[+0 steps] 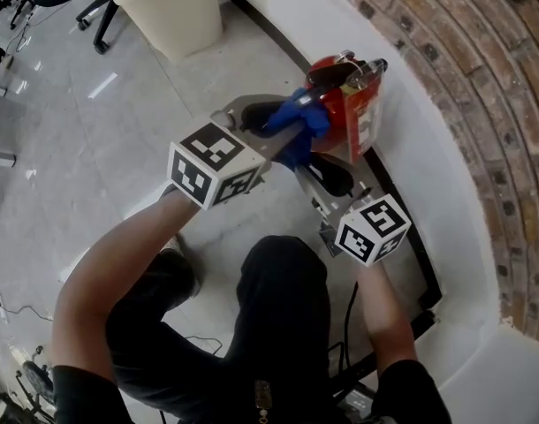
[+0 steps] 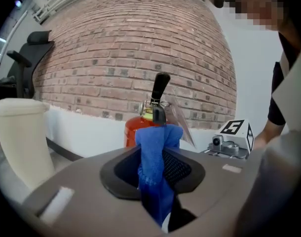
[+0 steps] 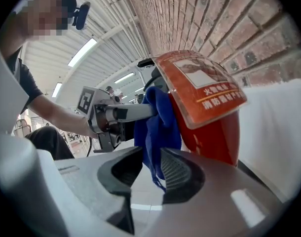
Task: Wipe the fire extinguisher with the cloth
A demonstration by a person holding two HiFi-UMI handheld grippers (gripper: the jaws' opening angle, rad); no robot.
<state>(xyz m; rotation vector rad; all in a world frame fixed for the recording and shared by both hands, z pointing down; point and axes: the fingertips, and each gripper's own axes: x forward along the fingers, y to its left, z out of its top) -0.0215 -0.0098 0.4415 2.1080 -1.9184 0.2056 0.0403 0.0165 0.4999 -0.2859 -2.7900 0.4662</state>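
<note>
Against the wall (image 1: 428,131), fire extinguisher (image 1: 340,104), cloth (image 1: 303,124); open floor (image 1: 102,148) left

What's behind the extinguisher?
A brick wall above a white base band. The extinguisher hides the stretch right behind it, and the cloth covers part of its red body.

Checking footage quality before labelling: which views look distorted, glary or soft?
Head view: evenly lit, brick wall bowed by the lens. Left gripper view: dark vignetted corners, wall curved, cloth fairly sharp. Right gripper view: bright ceiling lights, fire extinguisher close and stretched.
</note>
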